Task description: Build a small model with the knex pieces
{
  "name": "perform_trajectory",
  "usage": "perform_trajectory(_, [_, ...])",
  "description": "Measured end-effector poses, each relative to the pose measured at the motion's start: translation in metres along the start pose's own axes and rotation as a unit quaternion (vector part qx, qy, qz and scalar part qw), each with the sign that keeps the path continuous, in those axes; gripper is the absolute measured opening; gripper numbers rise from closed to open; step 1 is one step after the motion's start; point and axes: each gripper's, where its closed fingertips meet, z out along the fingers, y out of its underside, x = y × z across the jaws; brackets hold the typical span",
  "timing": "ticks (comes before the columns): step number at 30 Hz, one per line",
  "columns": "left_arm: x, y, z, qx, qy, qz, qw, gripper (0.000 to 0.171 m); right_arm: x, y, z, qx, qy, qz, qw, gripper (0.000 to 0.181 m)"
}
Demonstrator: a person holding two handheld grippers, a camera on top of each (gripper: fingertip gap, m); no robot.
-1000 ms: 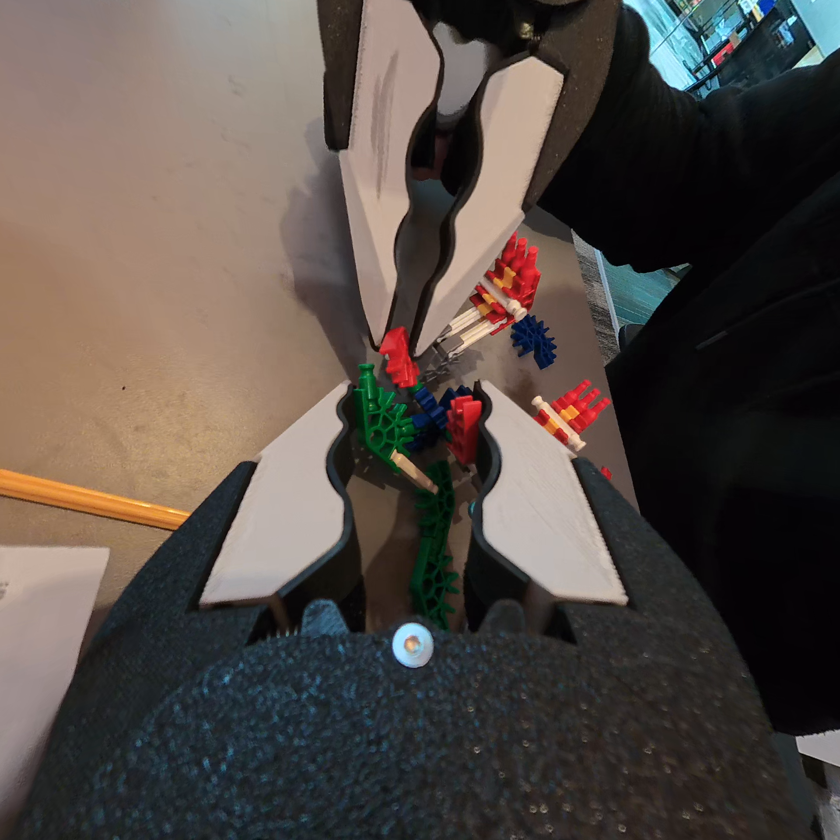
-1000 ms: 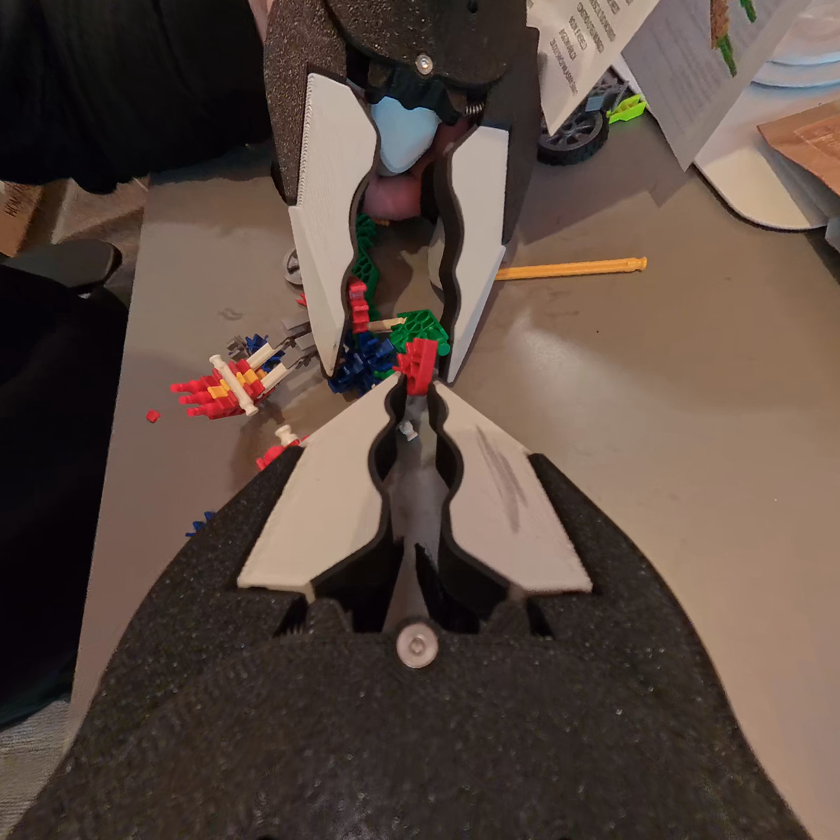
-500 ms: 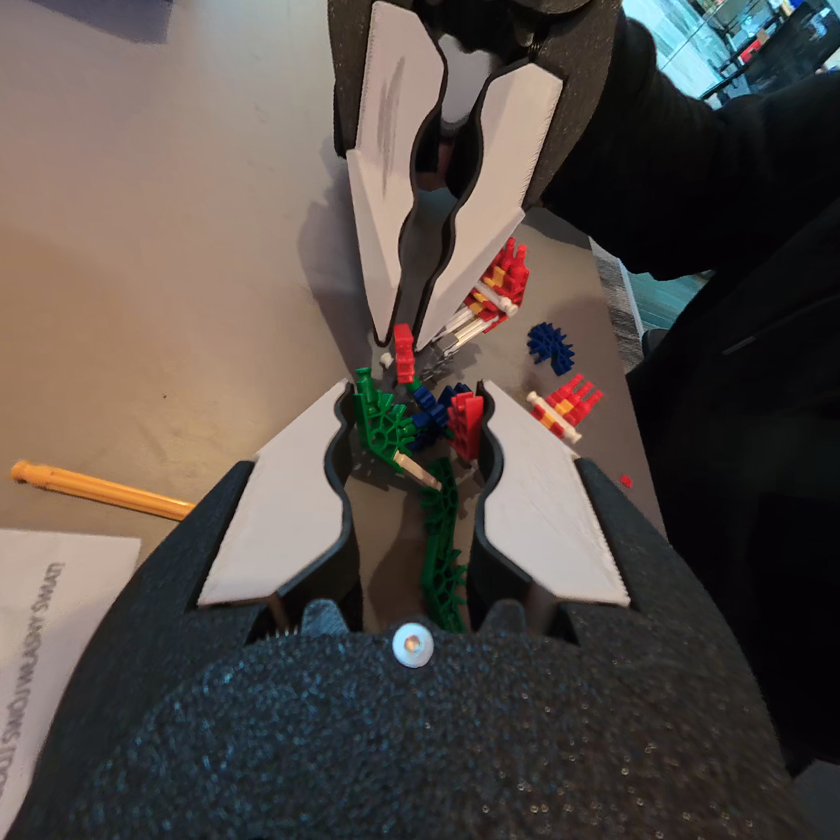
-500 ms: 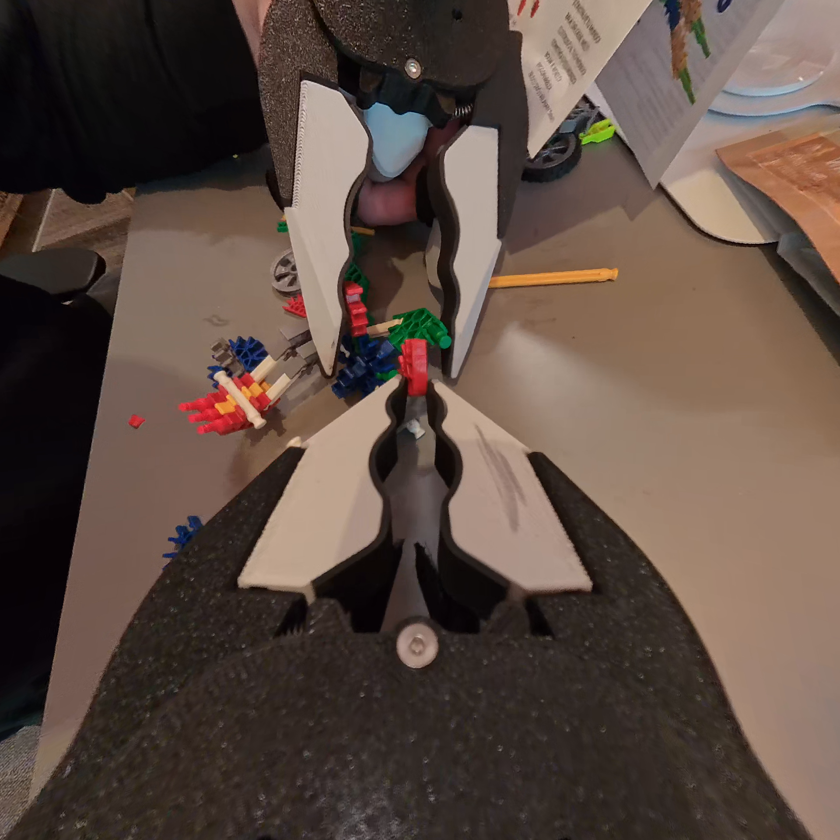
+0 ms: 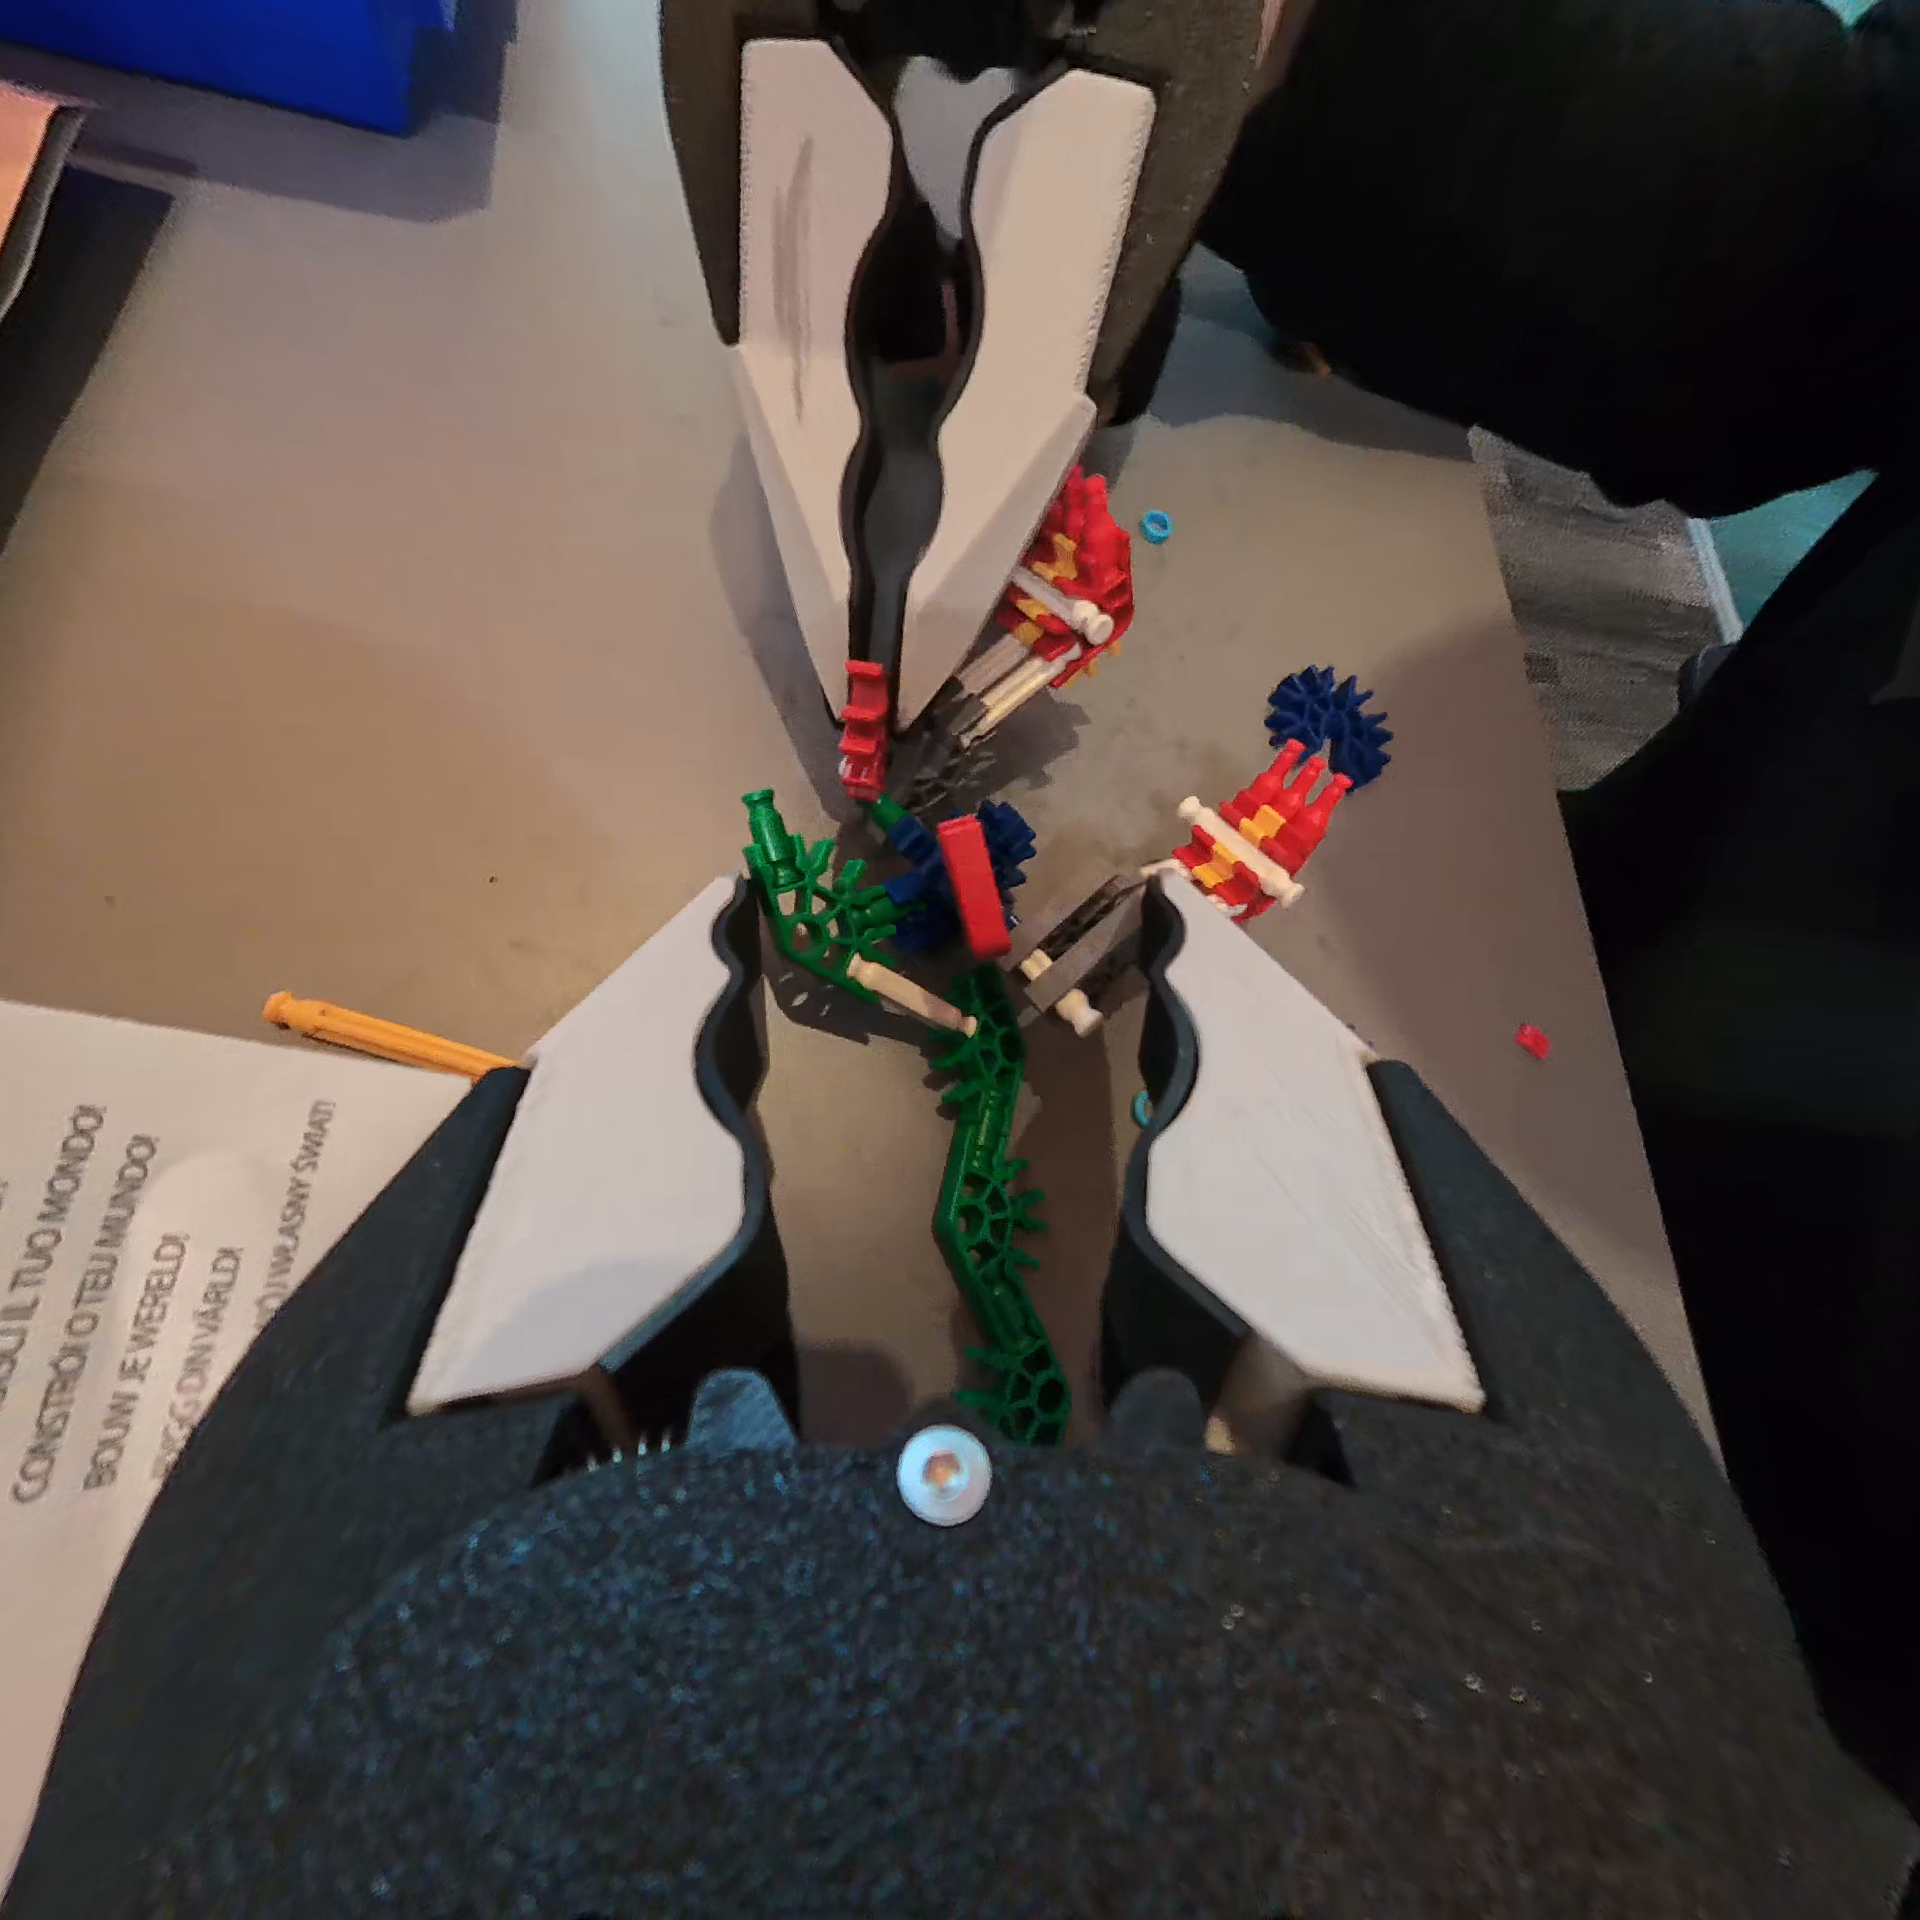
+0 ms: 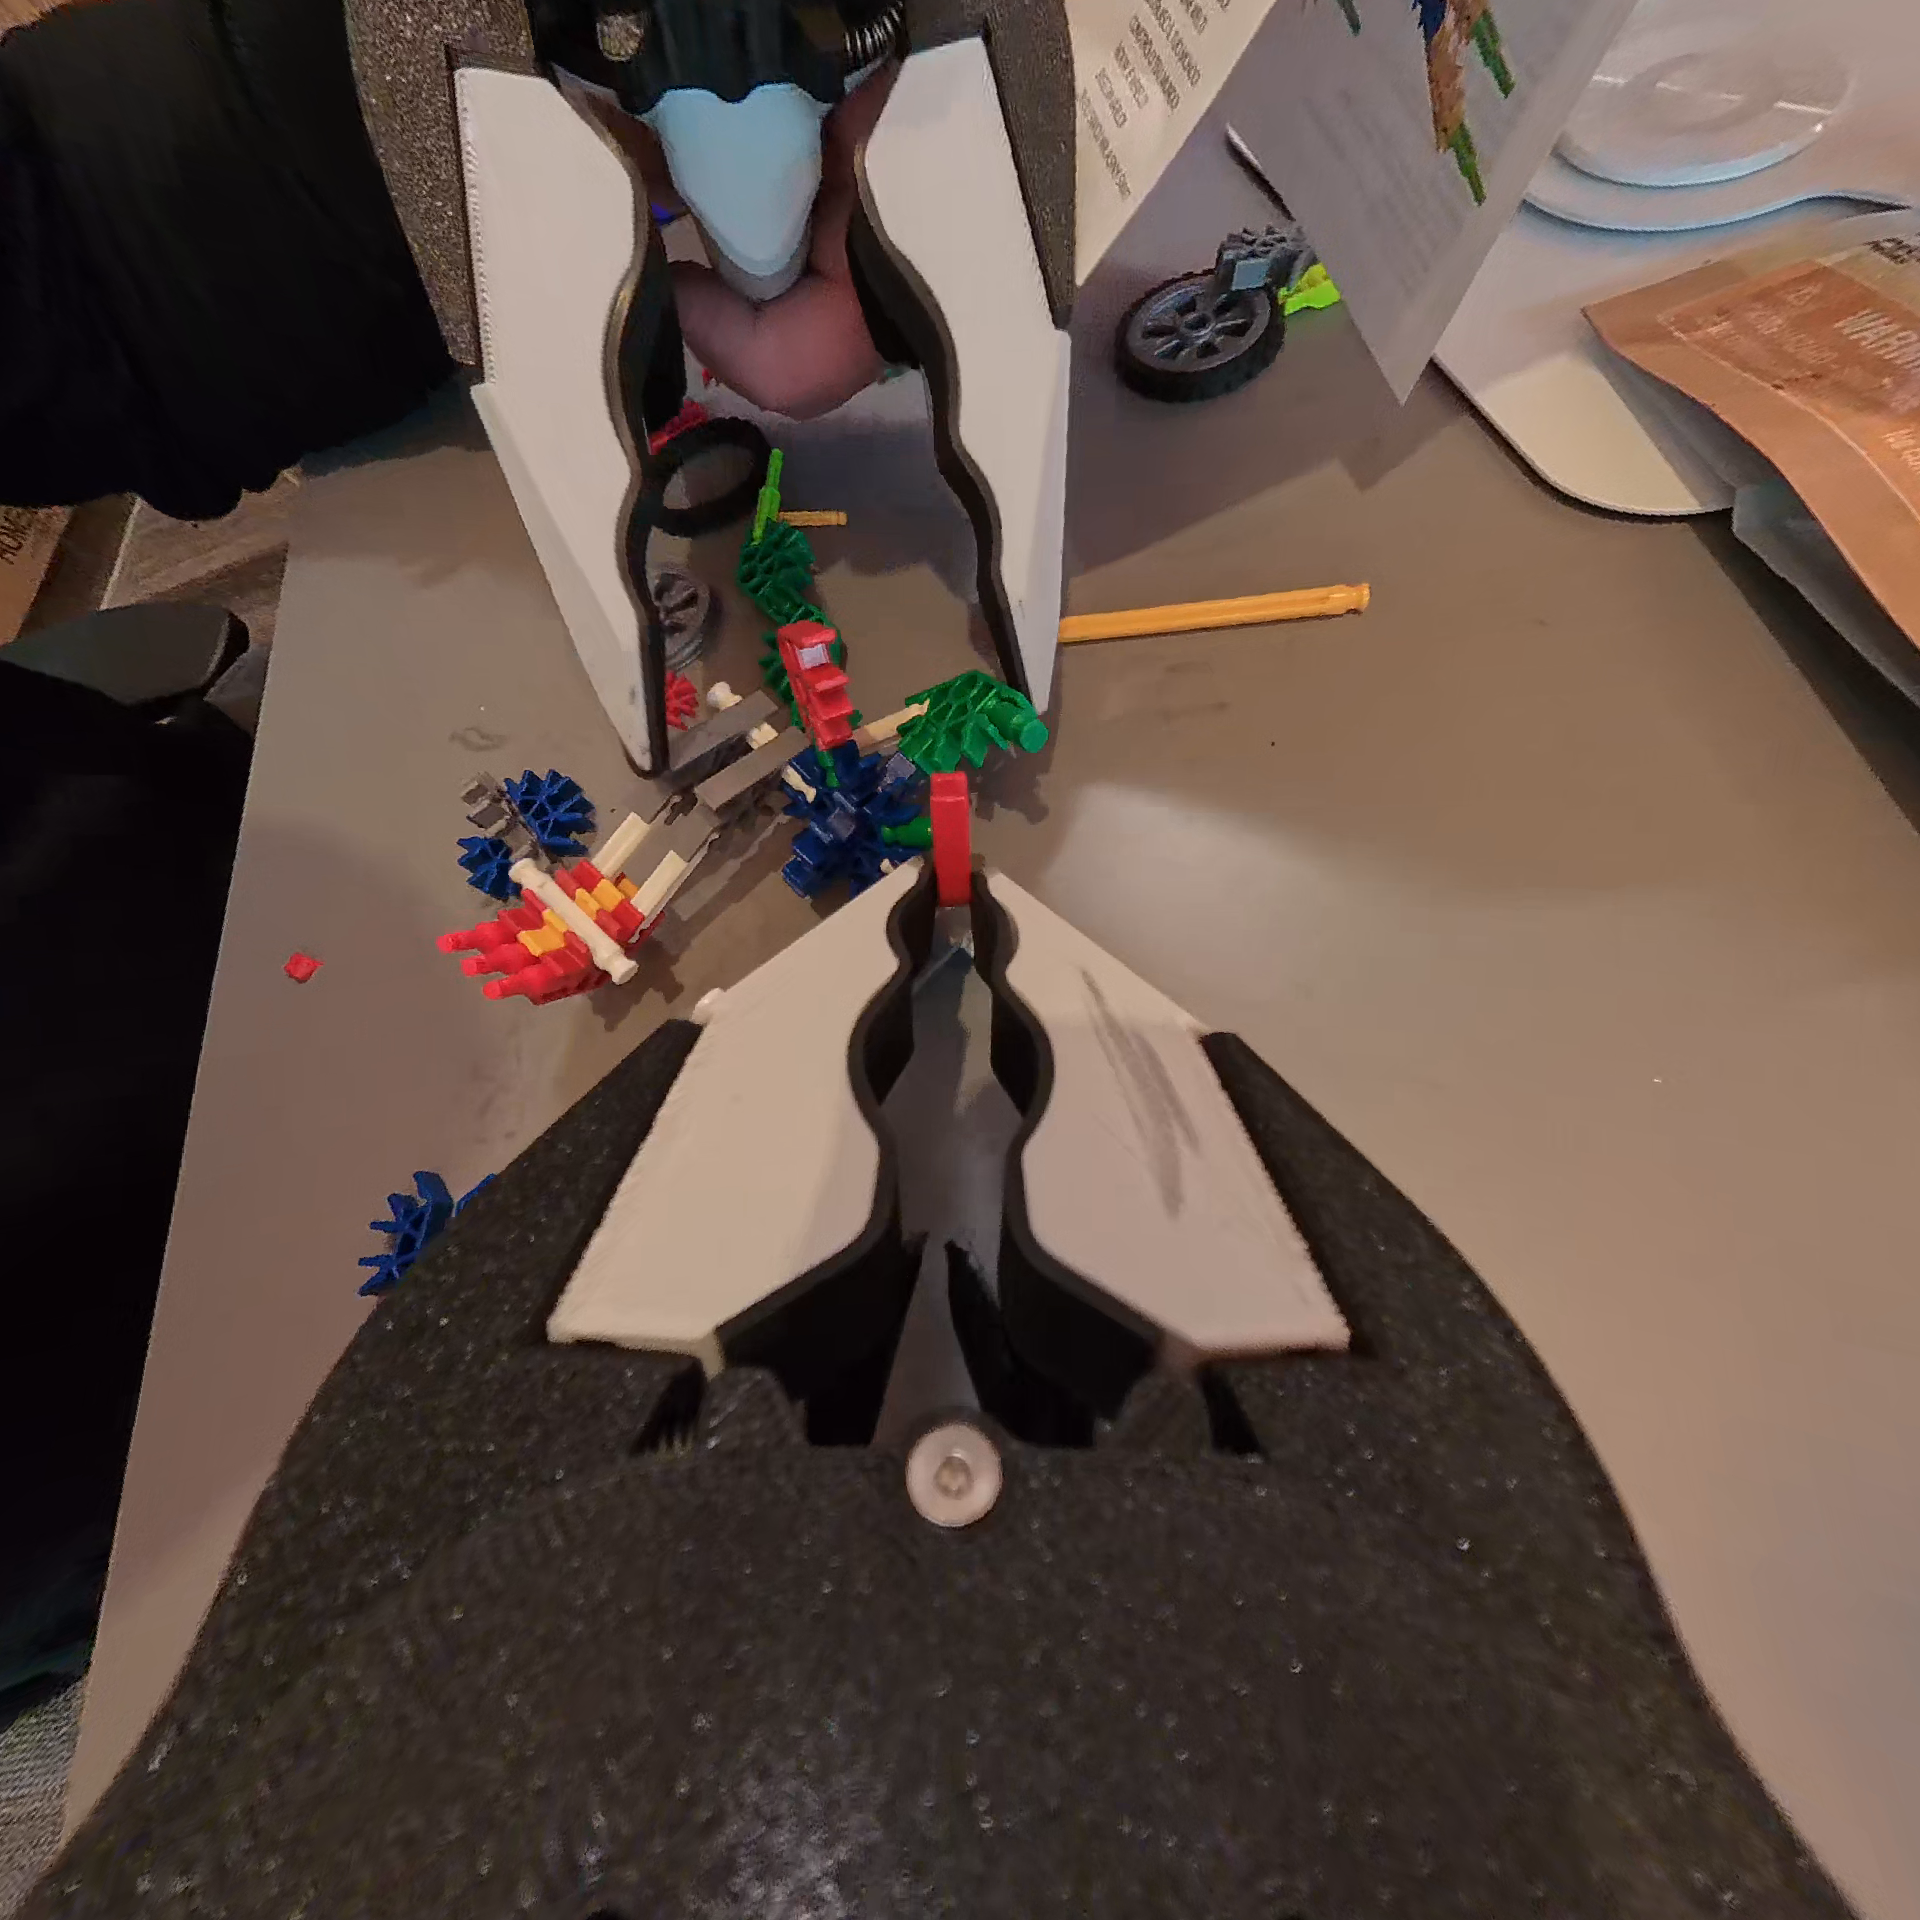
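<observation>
Right now the right tool (image 6: 948, 883) pinches a small red connector (image 6: 948, 836) at the very tips of its nearly closed fingers, so a slight twist could flick the piece out. The left tool (image 5: 940, 914) is spread wide and holds nothing, straddling the green chain (image 5: 992, 1195) lying on the table (image 5: 364, 623). Blue connectors (image 6: 847, 821) and a red-and-yellow cluster (image 6: 551, 925) crowd just beside the tips; an orange rod (image 6: 1210, 613) lies well apart.
</observation>
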Motion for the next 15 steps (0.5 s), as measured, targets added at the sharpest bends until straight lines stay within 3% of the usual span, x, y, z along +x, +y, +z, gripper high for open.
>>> perform_trajectory(6, [0.0003,0.0014,0.0003,0.003,0.004,-0.005,1.0,0.068,-0.0031,0.001,0.0005,-0.003,-0.01,0.001,1.0,0.006])
perform_trajectory(7, [-0.004,0.0035,0.0006,-0.003,-0.008,-0.004,1.0,0.055,-0.005,0.0012,0.0008,-0.005,-0.013,-0.002,1.0,0.005])
perform_trajectory(8, [-0.0053,0.0057,0.0012,-0.007,-0.01,-0.004,1.0,0.053,-0.0056,0.0013,0.0011,-0.006,-0.013,-0.005,1.0,0.005])
perform_trajectory(15, [0.0006,0.0024,-0.0048,0.005,0.001,-0.005,1.0,0.062,-0.0057,0.0023,0.0006,-0.006,-0.019,0.003,1.0,0.006])
